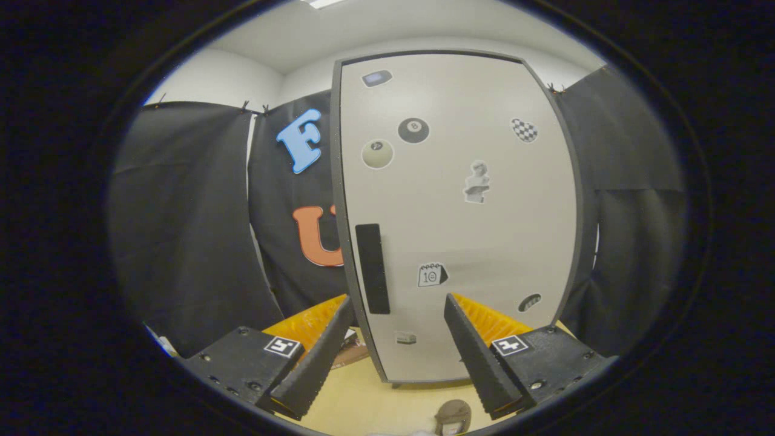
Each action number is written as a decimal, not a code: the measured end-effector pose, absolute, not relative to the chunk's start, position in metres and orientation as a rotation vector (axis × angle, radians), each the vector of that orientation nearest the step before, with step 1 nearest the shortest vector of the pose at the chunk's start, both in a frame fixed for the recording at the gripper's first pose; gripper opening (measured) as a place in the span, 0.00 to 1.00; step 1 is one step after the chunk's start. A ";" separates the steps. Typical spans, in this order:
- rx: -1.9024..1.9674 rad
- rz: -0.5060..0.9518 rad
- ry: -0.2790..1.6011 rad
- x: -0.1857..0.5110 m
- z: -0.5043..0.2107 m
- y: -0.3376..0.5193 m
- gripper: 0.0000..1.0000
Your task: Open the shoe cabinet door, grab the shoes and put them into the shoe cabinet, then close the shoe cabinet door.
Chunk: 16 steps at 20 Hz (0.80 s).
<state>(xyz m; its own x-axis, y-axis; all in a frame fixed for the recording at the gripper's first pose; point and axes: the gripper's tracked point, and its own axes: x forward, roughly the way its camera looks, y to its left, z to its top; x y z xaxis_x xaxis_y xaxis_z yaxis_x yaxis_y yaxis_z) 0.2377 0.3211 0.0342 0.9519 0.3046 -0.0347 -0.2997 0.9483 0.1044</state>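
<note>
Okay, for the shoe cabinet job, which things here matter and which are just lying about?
For the job:
- tall pale grey shoe cabinet door, shut
- its long black handle strip
- gripper, fingers open, door just ahead
- brown shoe on the floor, below the fingers

Just about:
- stickers on the door, such as the black eight-ball sticker

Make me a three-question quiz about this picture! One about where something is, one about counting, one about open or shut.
1. Where is the dark handle on the cabinet door?
A. near its left edge
B. near its right edge
C. across its top

2. How many pool-ball stickers are on the door?
A. one
B. two
C. four

3. How is the gripper?
A. shut on the handle
B. shut on a shoe
C. open, holding nothing

Answers: 1 A, the handle strip runs beside the left edge. 2 B, a black ball and a pale ball. 3 C, the fingers stand wide apart before the closed door.
</note>
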 end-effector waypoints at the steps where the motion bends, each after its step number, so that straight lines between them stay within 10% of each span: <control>1: 0.090 0.313 0.061 0.250 0.033 0.328 0.99; 16: 0.091 0.219 0.126 0.332 0.012 0.373 0.46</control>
